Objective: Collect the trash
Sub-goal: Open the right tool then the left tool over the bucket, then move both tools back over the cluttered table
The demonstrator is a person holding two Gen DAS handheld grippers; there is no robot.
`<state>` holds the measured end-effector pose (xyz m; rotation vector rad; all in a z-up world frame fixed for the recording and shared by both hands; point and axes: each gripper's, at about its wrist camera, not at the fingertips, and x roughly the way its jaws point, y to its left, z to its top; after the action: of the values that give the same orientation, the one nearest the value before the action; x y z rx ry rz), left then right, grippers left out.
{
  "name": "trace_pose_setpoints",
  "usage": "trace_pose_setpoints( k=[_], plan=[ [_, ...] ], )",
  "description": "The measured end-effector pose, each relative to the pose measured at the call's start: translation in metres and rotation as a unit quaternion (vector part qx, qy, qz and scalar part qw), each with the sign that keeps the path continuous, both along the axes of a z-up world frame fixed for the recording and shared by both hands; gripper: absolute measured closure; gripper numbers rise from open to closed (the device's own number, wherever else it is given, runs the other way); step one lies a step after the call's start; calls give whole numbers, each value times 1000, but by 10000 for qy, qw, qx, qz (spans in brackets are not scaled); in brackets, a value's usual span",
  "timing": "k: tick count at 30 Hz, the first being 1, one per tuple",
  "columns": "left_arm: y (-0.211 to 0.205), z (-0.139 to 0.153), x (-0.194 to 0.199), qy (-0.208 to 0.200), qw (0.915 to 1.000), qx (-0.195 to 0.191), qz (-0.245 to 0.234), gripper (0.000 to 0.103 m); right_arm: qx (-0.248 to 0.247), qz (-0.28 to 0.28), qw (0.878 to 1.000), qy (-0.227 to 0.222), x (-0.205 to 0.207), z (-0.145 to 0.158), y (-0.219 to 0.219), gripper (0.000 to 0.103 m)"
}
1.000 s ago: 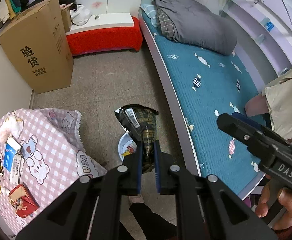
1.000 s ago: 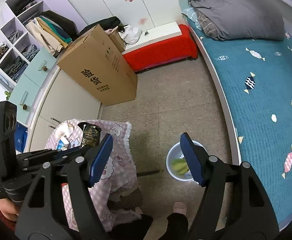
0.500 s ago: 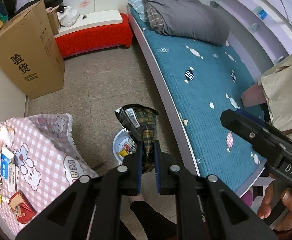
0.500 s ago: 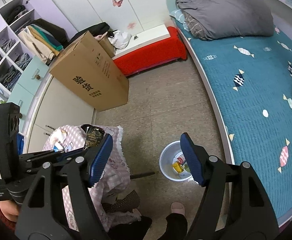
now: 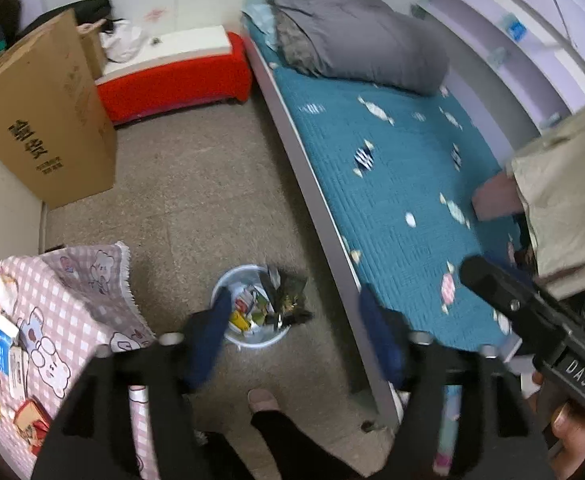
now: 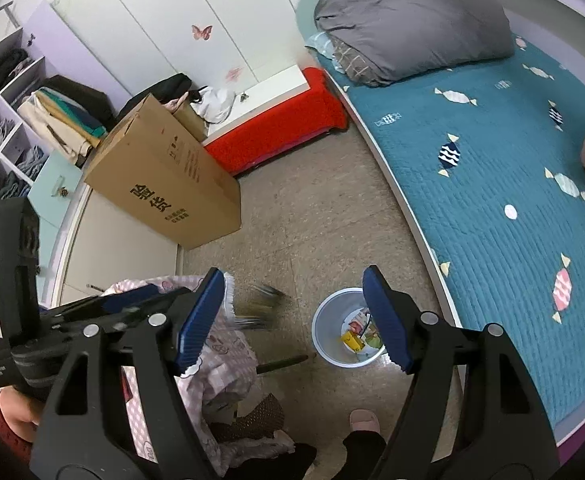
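left gripper [image 5: 292, 332]: blue-padded jaws opening, nothing pinched
dark crinkly snack bag [image 5: 288, 296]: loose, lower centre, tipping over the bin's right rim
round pale plastic bin [image 5: 228, 280]: straight below these jaws
right gripper [image 6: 292, 316]: open, empty, farther off

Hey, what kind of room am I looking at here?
Most likely a bedroom in a home, perhaps a child's. A bed with a teal candy-print cover and a folded grey duvet fills one side, open shelves hold folded clothes, and butterfly stickers dot the white wardrobe doors.
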<state>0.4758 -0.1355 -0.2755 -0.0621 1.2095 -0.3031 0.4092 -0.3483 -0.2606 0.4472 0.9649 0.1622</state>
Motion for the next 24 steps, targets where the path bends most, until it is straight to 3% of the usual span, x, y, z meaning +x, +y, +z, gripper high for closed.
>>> trace_pose_setpoints(
  k=[3, 13, 20, 24],
  plan=[
    [7, -2, 0, 80, 9999, 6, 132, 27, -2, -17, 10000, 42, -1, -2, 0, 32],
    [59, -5, -15, 137, 9975, -73, 692, 25, -22, 348, 9993, 155, 5, -7, 42, 32],
    [138, -7, -35, 179, 9907, -127, 1346, 25, -71, 970, 9949, 269, 12, -14, 116, 31],
    [199, -8, -52, 191, 9831, -141, 1815, 25, -106, 1457, 9887, 341, 15, -19, 181, 31]
  ],
)
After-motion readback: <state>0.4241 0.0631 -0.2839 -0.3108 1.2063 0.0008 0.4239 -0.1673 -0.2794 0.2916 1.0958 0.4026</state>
